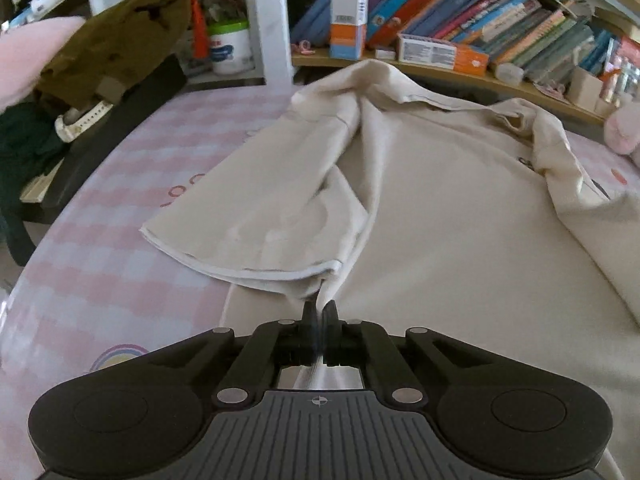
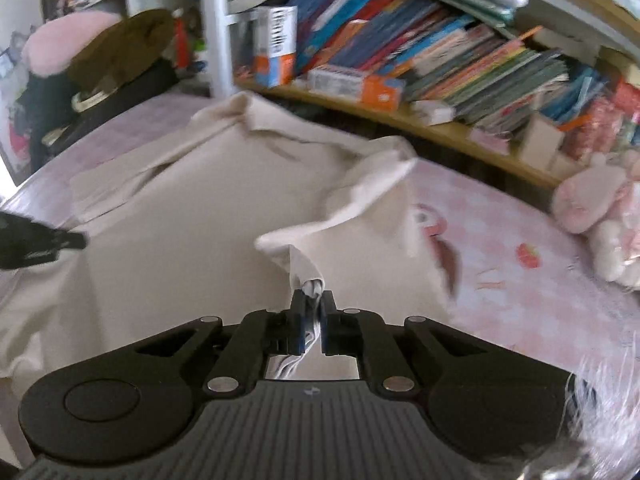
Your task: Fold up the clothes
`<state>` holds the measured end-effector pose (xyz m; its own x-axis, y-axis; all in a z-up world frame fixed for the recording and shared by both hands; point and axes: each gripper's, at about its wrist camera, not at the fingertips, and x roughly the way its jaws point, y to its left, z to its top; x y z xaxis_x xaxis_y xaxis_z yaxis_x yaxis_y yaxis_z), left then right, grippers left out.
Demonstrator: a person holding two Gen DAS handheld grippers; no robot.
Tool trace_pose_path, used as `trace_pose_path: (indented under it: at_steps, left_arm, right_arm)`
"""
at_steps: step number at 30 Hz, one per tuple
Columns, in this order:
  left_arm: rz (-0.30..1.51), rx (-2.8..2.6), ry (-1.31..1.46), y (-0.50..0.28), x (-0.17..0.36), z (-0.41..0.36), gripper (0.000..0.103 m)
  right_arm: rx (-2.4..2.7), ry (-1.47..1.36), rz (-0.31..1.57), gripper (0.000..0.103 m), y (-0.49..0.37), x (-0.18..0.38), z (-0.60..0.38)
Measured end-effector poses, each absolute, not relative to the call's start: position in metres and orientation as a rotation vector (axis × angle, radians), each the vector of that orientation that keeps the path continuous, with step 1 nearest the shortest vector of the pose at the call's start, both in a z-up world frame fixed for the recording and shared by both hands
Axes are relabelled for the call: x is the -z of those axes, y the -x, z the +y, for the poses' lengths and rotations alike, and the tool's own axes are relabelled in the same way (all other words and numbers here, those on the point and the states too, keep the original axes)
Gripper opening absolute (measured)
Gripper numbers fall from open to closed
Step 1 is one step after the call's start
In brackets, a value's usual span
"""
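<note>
A cream cotton short-sleeved shirt (image 1: 460,208) lies spread on the bed with the pink-and-white checked sheet (image 1: 100,272), and everything here is placed against that shirt. Left of it, past the edge of the bed, an olive-brown plush garment (image 1: 116,52) is heaped on a dark chair. At the shirt's left sleeve hem the black left gripper (image 1: 319,309) has its jaws pinched together on a fold of the cream cloth, which rises in a ridge from the jaws. At the shirt's right sleeve the black right gripper (image 2: 313,298) is clamped on a bunched bit of the cloth, and the sleeve is drawn up off the sheet. Behind the shirt runs a wooden shelf of coloured books (image 1: 500,28). Right of the shirt sits a pink plush toy (image 2: 600,204).
</note>
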<state>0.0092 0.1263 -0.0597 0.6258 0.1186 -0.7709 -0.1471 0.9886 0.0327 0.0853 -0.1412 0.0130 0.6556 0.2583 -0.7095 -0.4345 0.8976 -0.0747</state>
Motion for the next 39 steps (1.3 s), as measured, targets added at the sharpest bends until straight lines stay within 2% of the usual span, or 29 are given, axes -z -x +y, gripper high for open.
trace_pose_path:
  at_steps: [5, 11, 28, 29, 30, 32, 35, 37, 39]
  left_arm:
    - [0.885, -0.114, 0.027, 0.001, 0.054, 0.100, 0.003]
    - [0.916, -0.099, 0.032, 0.006, 0.057, 0.082, 0.003]
    - [0.936, -0.066, -0.002, 0.011, 0.058, 0.058, 0.005]
    - [0.936, -0.061, -0.004, 0.012, 0.058, 0.058, 0.005]
    - [0.937, -0.053, -0.007, 0.012, 0.057, 0.059, 0.010]
    - [0.936, -0.025, -0.018, 0.014, 0.052, 0.061, 0.017]
    - [0.895, -0.004, -0.010, 0.022, 0.041, 0.071, 0.034]
    - [0.864, -0.002, 0.008, 0.026, 0.034, 0.079, 0.041]
    - [0.841, -0.027, 0.042, 0.025, 0.030, 0.091, 0.044]
  right_arm:
    - [-0.081, 0.321, 0.742, 0.006, -0.123, -0.009, -0.229]
    - [0.192, 0.324, 0.839, 0.004, -0.170, 0.026, -0.320]
    - [0.229, 0.443, 0.917, 0.003, -0.238, 0.058, -0.359]
    - [0.237, 0.456, 0.914, 0.006, -0.238, 0.056, -0.358]
    - [0.247, 0.460, 0.908, 0.009, -0.236, 0.053, -0.358]
    - [0.259, 0.420, 0.871, 0.021, -0.226, 0.040, -0.358]
    - [0.223, 0.333, 0.799, 0.036, -0.195, 0.013, -0.349]
    - [0.164, 0.260, 0.765, 0.040, -0.166, -0.004, -0.336]
    - [0.082, 0.200, 0.755, 0.045, -0.136, -0.014, -0.314]
